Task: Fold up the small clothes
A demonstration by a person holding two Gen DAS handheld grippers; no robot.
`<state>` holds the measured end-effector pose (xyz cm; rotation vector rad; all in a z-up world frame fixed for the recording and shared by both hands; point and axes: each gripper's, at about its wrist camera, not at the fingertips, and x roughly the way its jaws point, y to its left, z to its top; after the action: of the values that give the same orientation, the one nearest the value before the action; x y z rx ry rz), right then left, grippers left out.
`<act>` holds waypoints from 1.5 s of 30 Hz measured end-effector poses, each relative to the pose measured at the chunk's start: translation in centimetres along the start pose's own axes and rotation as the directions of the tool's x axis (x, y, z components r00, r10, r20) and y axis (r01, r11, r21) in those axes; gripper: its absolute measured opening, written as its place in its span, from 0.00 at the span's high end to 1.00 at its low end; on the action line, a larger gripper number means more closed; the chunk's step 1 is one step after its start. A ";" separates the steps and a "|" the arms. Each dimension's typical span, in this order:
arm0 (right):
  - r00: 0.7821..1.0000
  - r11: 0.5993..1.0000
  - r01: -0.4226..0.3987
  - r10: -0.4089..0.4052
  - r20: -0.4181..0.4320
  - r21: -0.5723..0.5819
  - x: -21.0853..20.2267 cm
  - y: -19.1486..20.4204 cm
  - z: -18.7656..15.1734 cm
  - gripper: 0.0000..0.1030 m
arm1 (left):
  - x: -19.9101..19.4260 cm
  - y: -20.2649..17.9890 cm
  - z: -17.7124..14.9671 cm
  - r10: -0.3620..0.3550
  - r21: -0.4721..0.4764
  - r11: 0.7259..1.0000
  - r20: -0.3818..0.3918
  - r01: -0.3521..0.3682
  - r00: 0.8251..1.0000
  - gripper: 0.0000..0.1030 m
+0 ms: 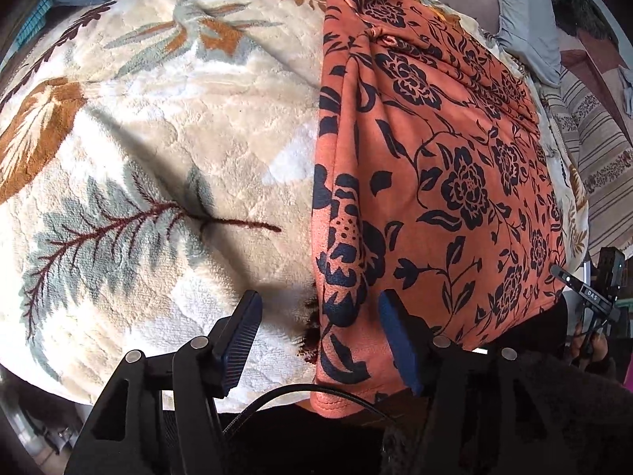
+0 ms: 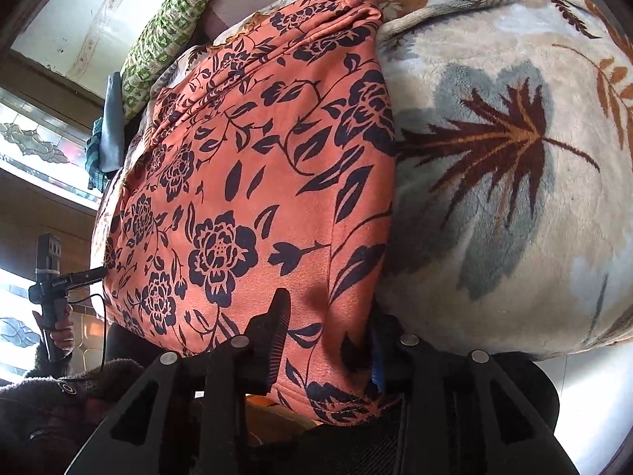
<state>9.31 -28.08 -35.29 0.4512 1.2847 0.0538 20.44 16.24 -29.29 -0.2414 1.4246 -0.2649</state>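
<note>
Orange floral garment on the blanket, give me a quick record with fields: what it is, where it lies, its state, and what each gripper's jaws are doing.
item: orange floral garment, dark flower print
surface: cream plush blanket with leaf pattern
state: laid out lengthwise, near hem hanging over the blanket's edge
left gripper: jaws open, straddling the garment's near left corner, pads not pressing
right gripper: jaws around the near right corner, right finger behind the cloth; grip unclear

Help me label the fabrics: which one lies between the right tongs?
The orange cloth with dark blue flowers, spread on top; the cream leaf-patterned blanket lies beneath it, and the green patterned cushion sits far behind.
</note>
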 end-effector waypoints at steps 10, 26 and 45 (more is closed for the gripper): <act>1.000 1.000 0.005 -0.005 0.024 -0.003 -0.4 -0.3 -0.3 0.92 | 1.2 -1.4 -0.3 -0.130 -0.005 0.992 0.011 0.130 0.992 0.88; 0.872 0.847 -0.484 0.446 0.200 0.220 -3.3 -1.2 3.0 0.92 | -3.4 -2.4 3.1 -0.372 -0.060 0.918 0.210 0.391 0.904 0.89; 0.958 0.941 -0.286 0.280 0.056 0.181 -0.1 -1.3 1.6 0.92 | 2.5 -2.4 1.5 -0.350 -0.085 0.932 0.040 0.352 0.936 0.85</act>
<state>10.53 -29.79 -35.31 0.7953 1.1929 0.1688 22.13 13.19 -30.66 -0.5755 1.3658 -0.4886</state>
